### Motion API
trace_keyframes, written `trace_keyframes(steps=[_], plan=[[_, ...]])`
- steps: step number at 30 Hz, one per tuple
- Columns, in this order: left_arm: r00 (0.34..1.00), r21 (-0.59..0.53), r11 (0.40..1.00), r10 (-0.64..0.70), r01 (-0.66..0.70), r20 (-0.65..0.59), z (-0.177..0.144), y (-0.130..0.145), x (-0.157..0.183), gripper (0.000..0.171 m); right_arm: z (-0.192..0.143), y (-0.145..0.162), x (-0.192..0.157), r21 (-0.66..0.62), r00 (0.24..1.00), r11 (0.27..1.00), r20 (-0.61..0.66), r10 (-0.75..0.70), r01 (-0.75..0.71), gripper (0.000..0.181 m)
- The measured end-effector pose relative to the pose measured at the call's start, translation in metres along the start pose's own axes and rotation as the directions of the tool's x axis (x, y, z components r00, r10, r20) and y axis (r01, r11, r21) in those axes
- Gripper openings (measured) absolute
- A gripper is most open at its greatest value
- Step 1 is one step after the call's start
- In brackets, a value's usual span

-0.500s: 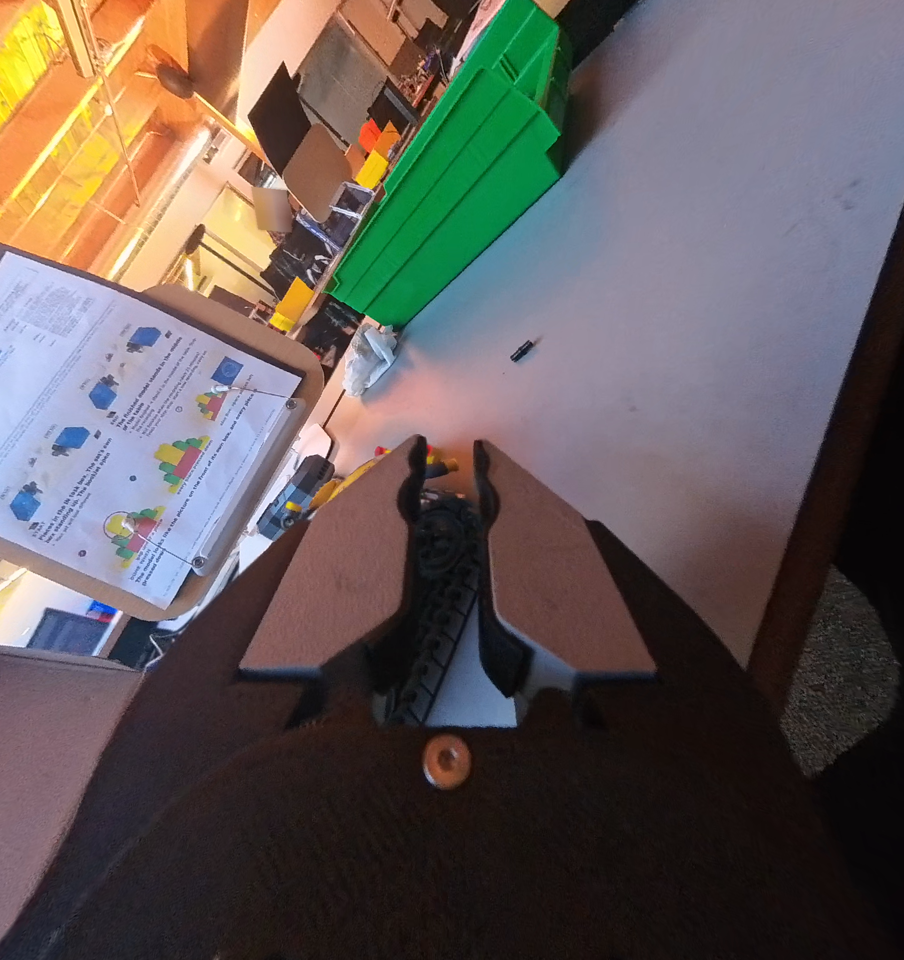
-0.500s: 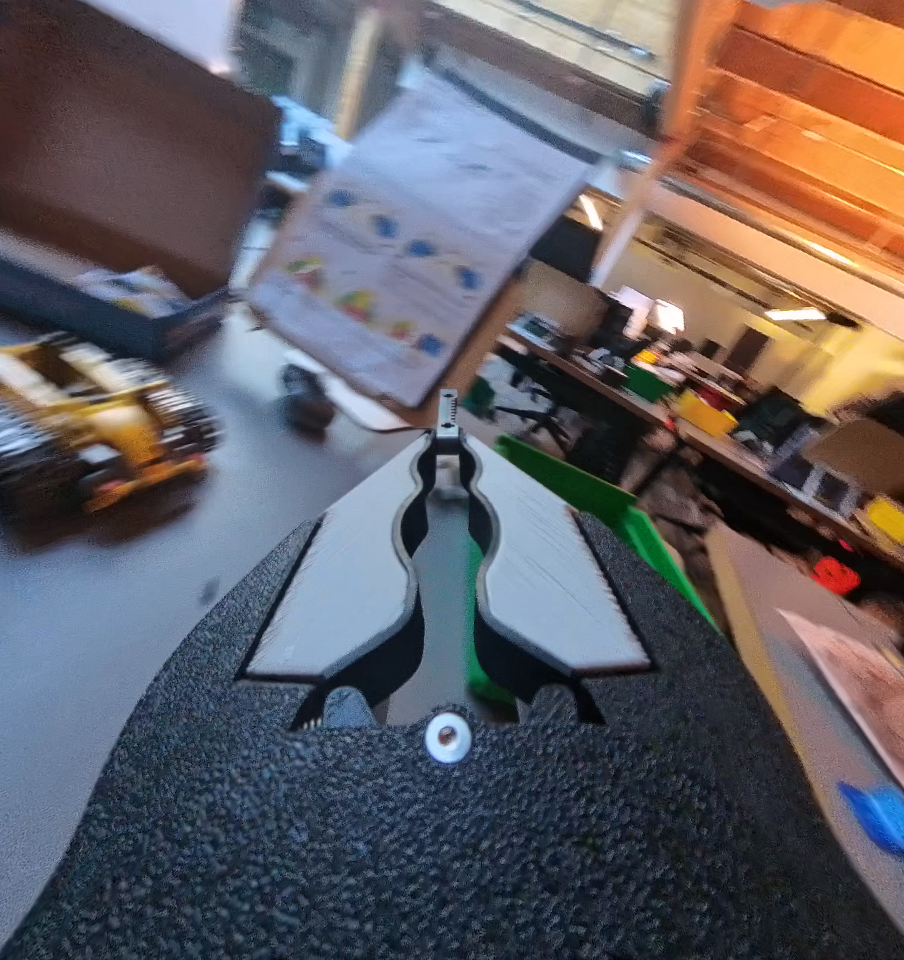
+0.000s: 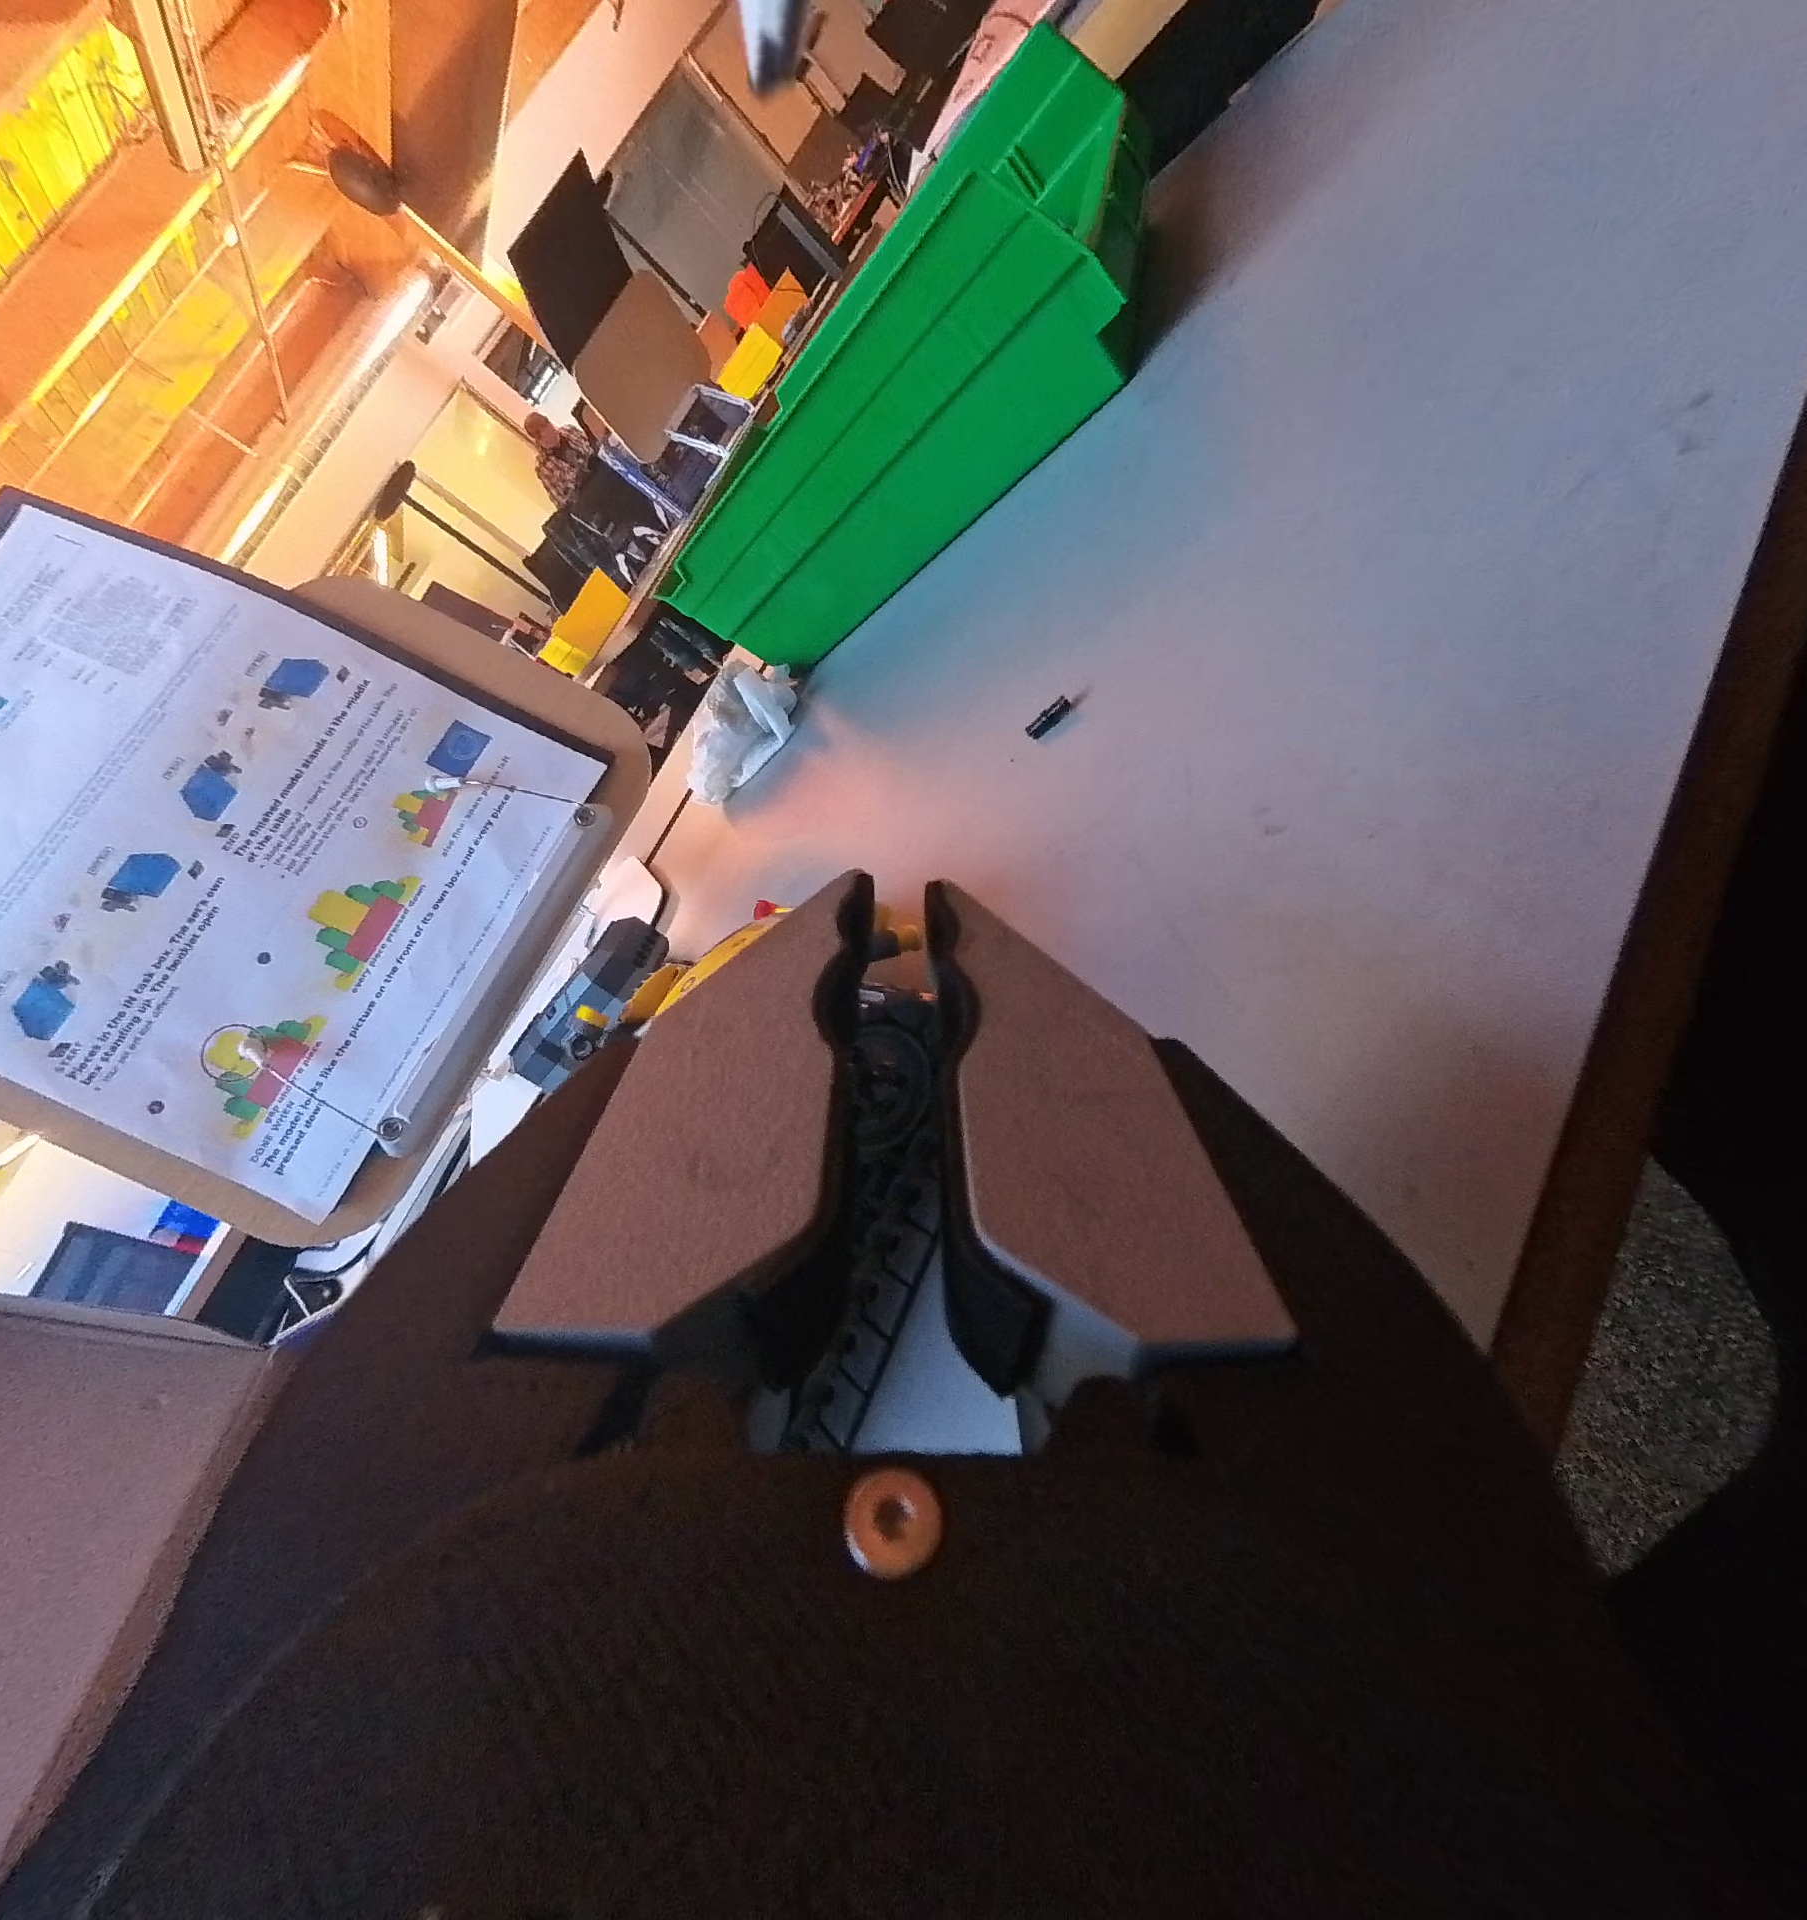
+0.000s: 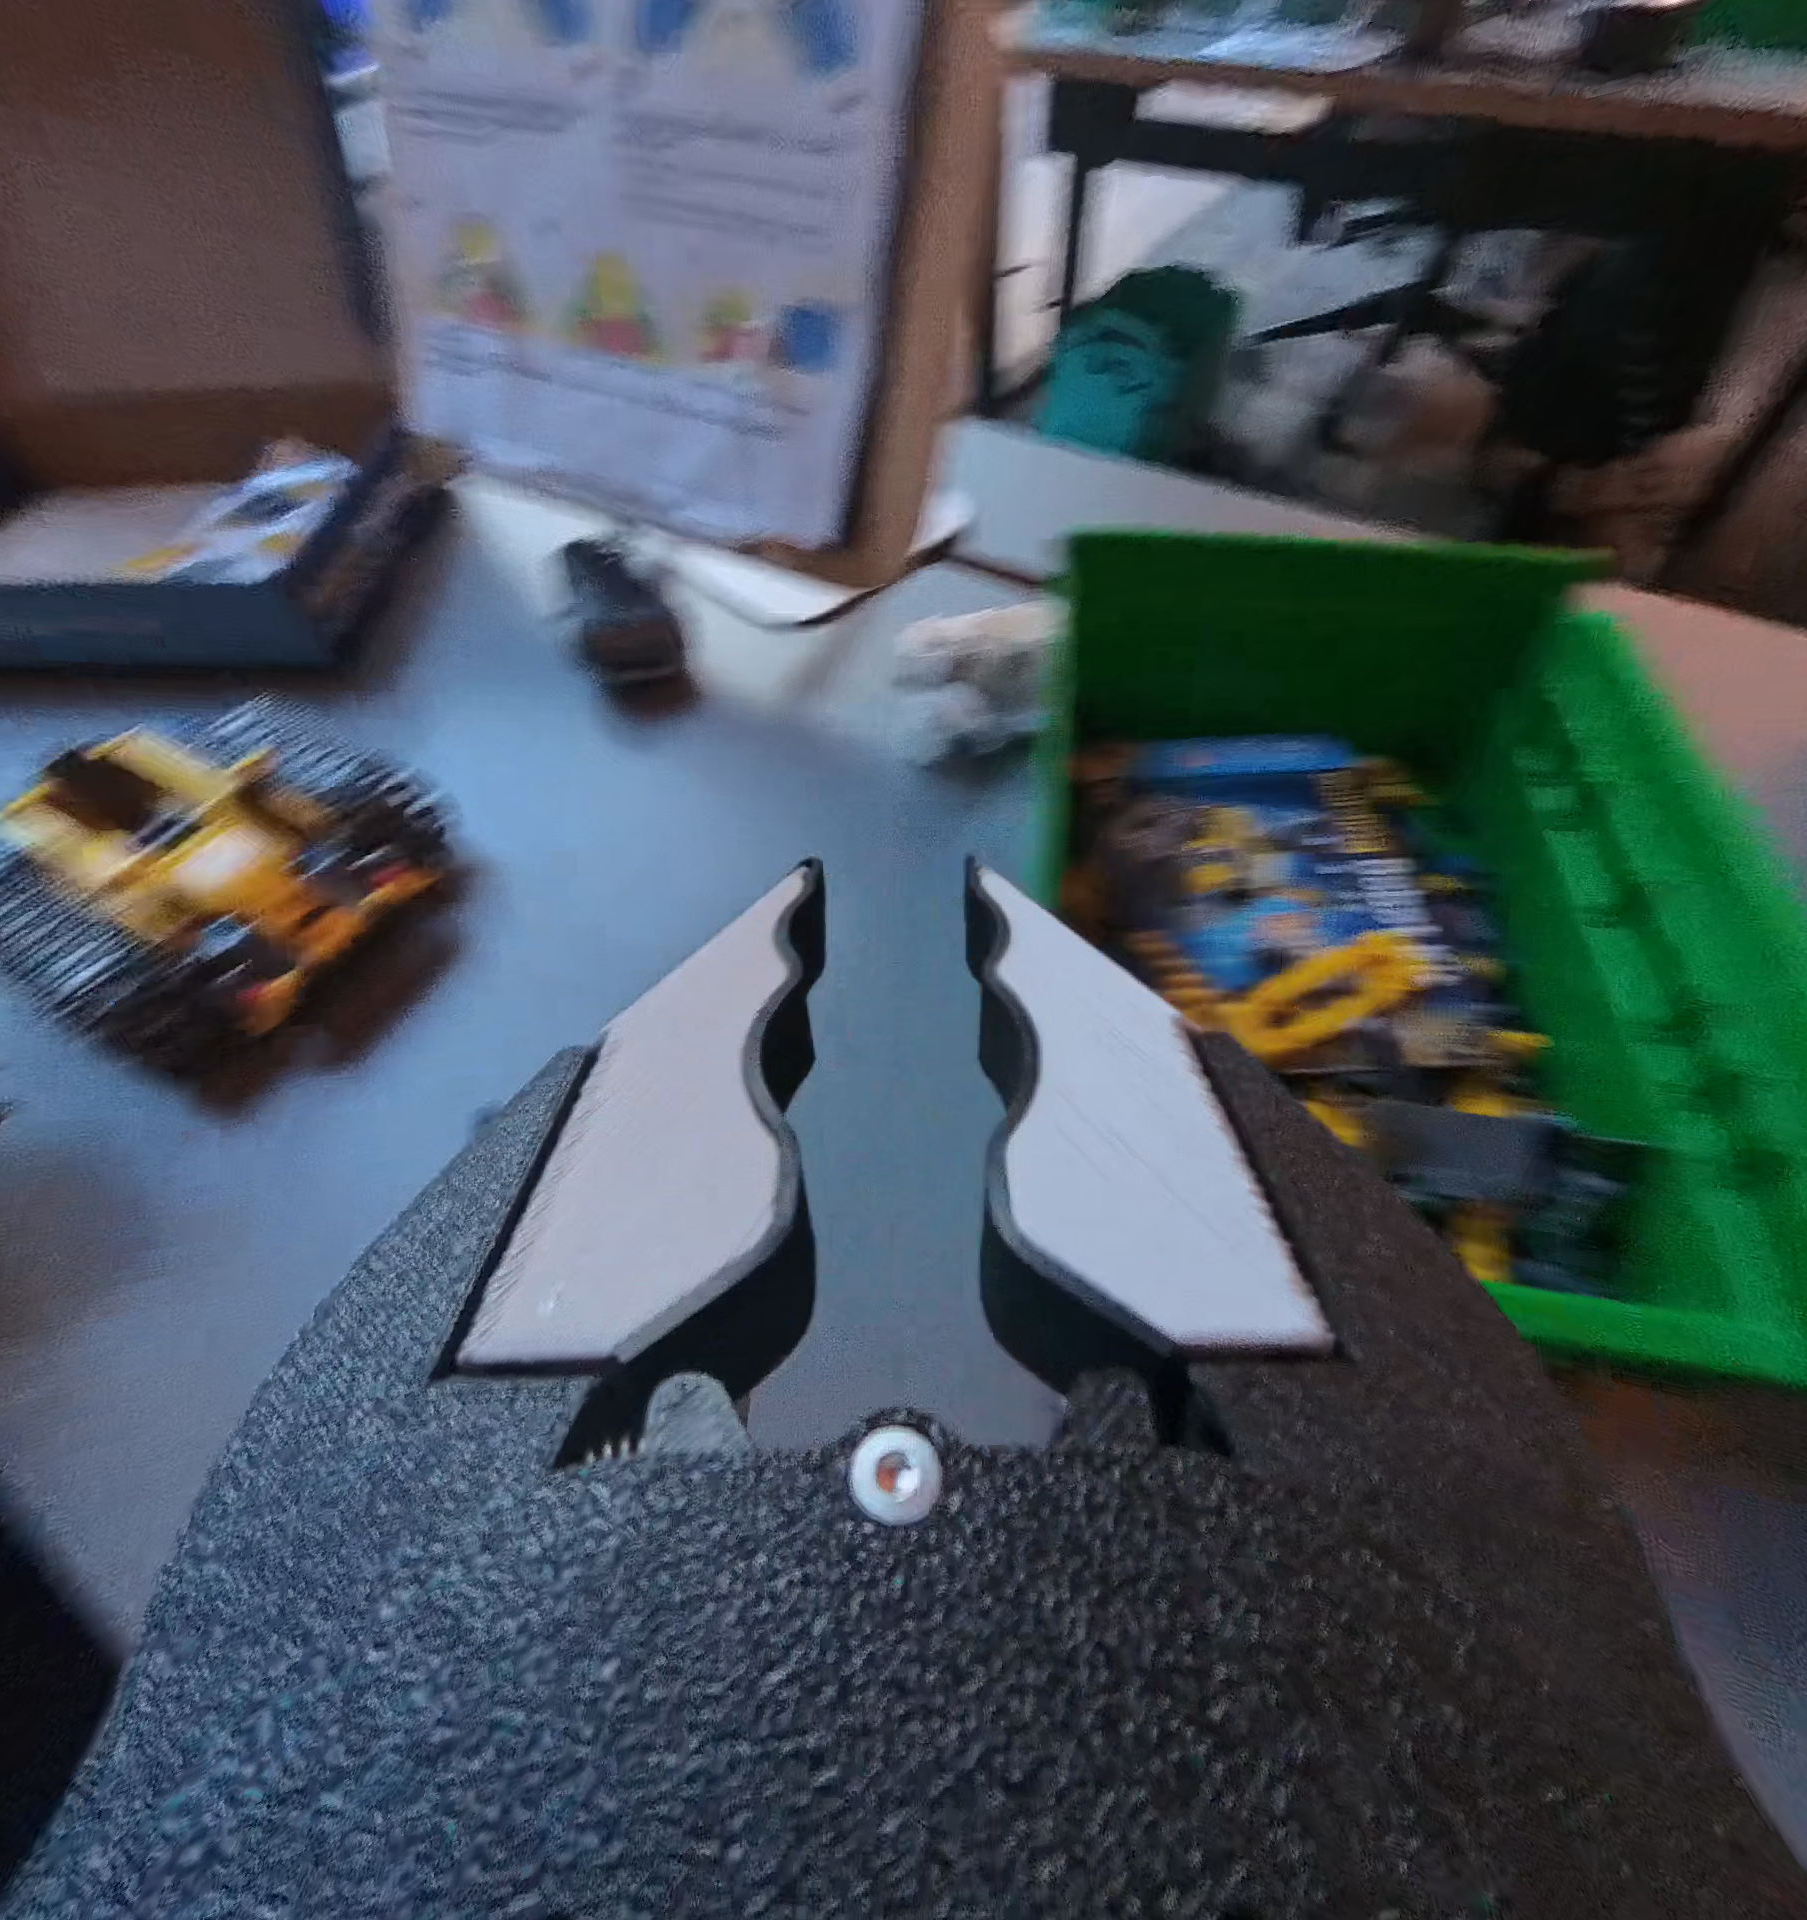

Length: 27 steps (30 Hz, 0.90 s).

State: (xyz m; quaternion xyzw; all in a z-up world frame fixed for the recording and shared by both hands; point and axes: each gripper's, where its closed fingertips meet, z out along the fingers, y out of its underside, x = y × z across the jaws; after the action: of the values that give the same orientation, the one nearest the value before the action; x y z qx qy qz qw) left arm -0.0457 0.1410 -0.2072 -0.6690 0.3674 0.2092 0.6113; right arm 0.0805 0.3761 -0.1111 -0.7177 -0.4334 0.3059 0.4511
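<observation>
The left hand-held gripper (image 3: 891,914) pinches the black track of the yellow brick vehicle (image 4: 208,894), seemingly steadying it on the tabletop (image 3: 1398,644), while the right hand-held gripper (image 4: 894,894), spread and empty, hangs beside the green bin (image 4: 1647,935).

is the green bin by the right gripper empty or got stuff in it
Not empty. The green bin holds a blue and yellow printed box and blurred dark and yellow pieces.
</observation>
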Motion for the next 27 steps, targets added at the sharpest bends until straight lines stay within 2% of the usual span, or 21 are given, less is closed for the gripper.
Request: trace_keyframes(steps=[3,6,12,14,15,19,22,24,27], plan=[[1.000,-0.001,1.000,0.005,-0.005,-0.004,0.000,0.000,0.001,0.006,0.030,0.064,-0.086,-0.170,0.975,0.985,0.220,-0.003,0.042,0.025],[1.000,-0.007,1.000,0.013,-0.013,-0.006,0.001,0.000,0.002,0.006,0.056,0.110,-0.131,-0.248,0.958,0.961,0.280,-0.052,0.125,0.023],[1.000,-0.011,1.000,0.026,-0.026,-0.006,0.001,0.001,0.003,0.004,0.083,0.138,-0.148,-0.320,0.959,0.929,0.263,-0.103,0.188,0.022],[1.000,-0.006,1.000,0.022,-0.022,-0.006,0.000,0.000,0.003,0.004,0.087,0.144,-0.145,-0.344,0.959,0.914,0.250,-0.133,0.216,0.009],[1.000,-0.004,1.000,0.021,-0.021,-0.007,0.000,0.000,0.003,0.003,0.088,0.143,-0.145,-0.338,0.956,0.913,0.255,-0.143,0.227,0.003],[0.999,-0.002,0.999,0.036,-0.036,-0.002,0.000,0.000,0.004,0.000,0.087,0.126,-0.134,-0.264,0.953,0.925,0.207,-0.223,0.274,0.002],[0.999,0.004,0.999,0.033,-0.033,0.000,0.000,-0.001,0.003,0.000,0.077,0.091,-0.114,-0.157,0.958,0.947,0.112,-0.264,0.280,0.002],[1.000,0.007,1.000,0.024,-0.024,-0.002,0.000,-0.001,0.002,0.000,0.061,0.052,-0.078,-0.082,0.951,0.950,-0.044,-0.306,0.302,0.002],[1.000,0.006,1.000,0.015,-0.015,-0.007,0.000,-0.001,0.002,0.000,0.033,-0.002,0.001,-0.024,0.931,0.971,-0.279,-0.234,0.237,0.002]])
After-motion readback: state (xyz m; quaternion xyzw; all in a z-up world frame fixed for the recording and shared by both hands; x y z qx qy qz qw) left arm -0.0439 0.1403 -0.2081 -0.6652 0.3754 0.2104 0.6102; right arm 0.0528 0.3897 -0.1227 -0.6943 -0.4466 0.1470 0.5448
